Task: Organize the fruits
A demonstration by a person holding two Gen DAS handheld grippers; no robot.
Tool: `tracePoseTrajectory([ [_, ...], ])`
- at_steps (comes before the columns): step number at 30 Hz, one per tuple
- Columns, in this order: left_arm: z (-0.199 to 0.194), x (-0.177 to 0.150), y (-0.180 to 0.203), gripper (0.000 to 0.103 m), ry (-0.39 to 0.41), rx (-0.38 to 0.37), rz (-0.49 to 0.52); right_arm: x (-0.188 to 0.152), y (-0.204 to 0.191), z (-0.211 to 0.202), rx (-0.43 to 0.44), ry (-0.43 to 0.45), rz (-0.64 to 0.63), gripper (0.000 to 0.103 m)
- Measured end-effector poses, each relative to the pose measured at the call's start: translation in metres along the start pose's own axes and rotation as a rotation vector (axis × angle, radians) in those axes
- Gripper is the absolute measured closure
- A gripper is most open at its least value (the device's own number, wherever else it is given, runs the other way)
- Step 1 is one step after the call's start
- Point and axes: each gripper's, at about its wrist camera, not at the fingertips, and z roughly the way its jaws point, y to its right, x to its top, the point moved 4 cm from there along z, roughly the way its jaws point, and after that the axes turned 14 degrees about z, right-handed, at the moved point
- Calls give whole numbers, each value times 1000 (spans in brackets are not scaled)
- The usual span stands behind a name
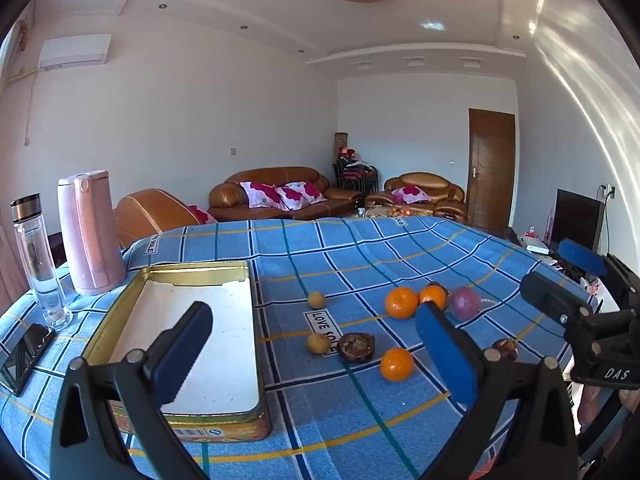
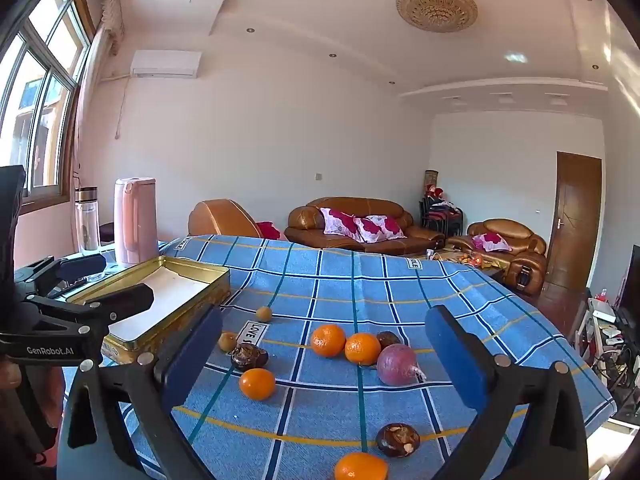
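Several fruits lie loose on the blue checked tablecloth [image 1: 360, 256]: three oranges [image 1: 401, 302], [image 1: 433, 296], [image 1: 396, 364], a purple fruit [image 1: 464, 302], dark brown ones [image 1: 355, 347] and two small tan ones [image 1: 316, 299]. A gold tin tray [image 1: 192, 270] with a white bottom sits to their left, with no fruit in it. My left gripper [image 1: 312, 312] is open above the table's near edge, between tray and fruit. My right gripper [image 2: 324, 318] is open too, in front of the oranges [image 2: 328, 340] and the purple fruit [image 2: 396, 364]. Neither holds anything.
A pink kettle [image 1: 90, 236], a glass bottle [image 1: 38, 264] and a phone [image 1: 26, 352] stand left of the tray. One more orange [image 2: 361, 468] and a dark fruit [image 2: 397, 440] lie near the front edge. Brown sofas [image 1: 276, 196] stand beyond the table.
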Motion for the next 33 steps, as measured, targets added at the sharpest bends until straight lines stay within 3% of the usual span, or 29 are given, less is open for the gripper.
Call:
tracePoseTrajectory([
  [7, -3, 0, 6, 0, -2, 21, 51, -6, 0, -2, -6, 12, -4, 1],
  [10, 5, -5, 6, 0, -16, -8, 21, -8, 4, -2, 0, 12, 15, 1],
  [33, 12, -11, 12, 0, -39, -6, 57, -9, 13, -1, -4, -6, 36, 1],
])
